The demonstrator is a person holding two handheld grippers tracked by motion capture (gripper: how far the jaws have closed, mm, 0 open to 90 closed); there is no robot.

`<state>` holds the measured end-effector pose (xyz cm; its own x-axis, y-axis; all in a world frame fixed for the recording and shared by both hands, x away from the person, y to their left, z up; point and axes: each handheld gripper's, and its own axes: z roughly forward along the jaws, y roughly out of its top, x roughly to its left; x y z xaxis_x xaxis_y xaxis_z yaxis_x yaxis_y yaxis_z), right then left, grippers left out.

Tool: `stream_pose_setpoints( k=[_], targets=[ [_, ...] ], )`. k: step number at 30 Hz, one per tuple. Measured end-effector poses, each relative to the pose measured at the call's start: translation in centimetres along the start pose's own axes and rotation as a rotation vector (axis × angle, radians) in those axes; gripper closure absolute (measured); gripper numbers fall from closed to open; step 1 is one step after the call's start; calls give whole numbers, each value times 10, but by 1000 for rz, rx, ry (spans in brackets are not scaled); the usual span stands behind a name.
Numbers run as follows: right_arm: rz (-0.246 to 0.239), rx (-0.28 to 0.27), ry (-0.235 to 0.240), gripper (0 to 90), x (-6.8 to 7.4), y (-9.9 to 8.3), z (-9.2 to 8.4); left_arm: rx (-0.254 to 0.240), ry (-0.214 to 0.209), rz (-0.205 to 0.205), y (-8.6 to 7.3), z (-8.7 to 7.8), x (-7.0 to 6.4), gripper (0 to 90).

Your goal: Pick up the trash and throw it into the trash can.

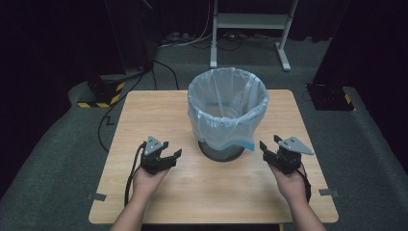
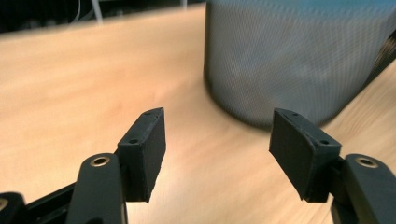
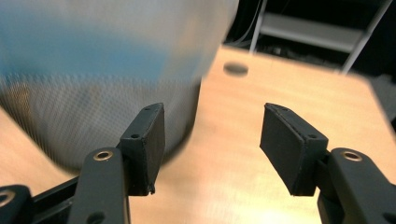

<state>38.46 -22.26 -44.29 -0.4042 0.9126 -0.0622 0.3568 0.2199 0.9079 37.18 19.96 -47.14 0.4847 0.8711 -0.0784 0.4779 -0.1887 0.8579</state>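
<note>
Nearest, the left gripper (image 1: pixel 169 150) and right gripper (image 1: pixel 271 143) are held spread and empty either side of the bin (image 1: pixel 222 150) at mid-table (image 1: pixel 144 110), whose thin bag (image 1: pixel 226 108), judged soft and slippery, is best pinched at the folded rim.

Black left gripper (image 1: pixel 172 149), right gripper (image 1: pixel 270 143); grey triangular top plates; brass rivets; flat black fingers (image 2: pixel 145 148); trailing black cables.
</note>
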Motion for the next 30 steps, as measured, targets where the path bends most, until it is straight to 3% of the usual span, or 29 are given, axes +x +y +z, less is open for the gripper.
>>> stream_pose_setpoints(
  k=[6,9,13,14,16,18,21,30],
  targets=[
    [10,111,14,401,2,-40,10,138,28,-10,-33,9,-1,336],
    [8,178,25,389,4,-58,13,187,58,10,-44,6,-6,323],
    [23,243,56,358,8,-71,14,204,93,34,-57,2,-13,305],
    [24,264,63,341,10,-73,14,218,103,62,-60,3,-13,300],
    [11,311,69,315,12,-79,17,182,92,29,-66,2,-11,278],
    [20,340,70,297,14,-79,17,185,108,9,-67,1,-11,265],
    [19,342,66,259,16,-79,18,192,109,10,-67,1,-14,206],
    [28,341,61,253,19,-79,19,192,108,8,-67,1,-15,205]
  ],
)
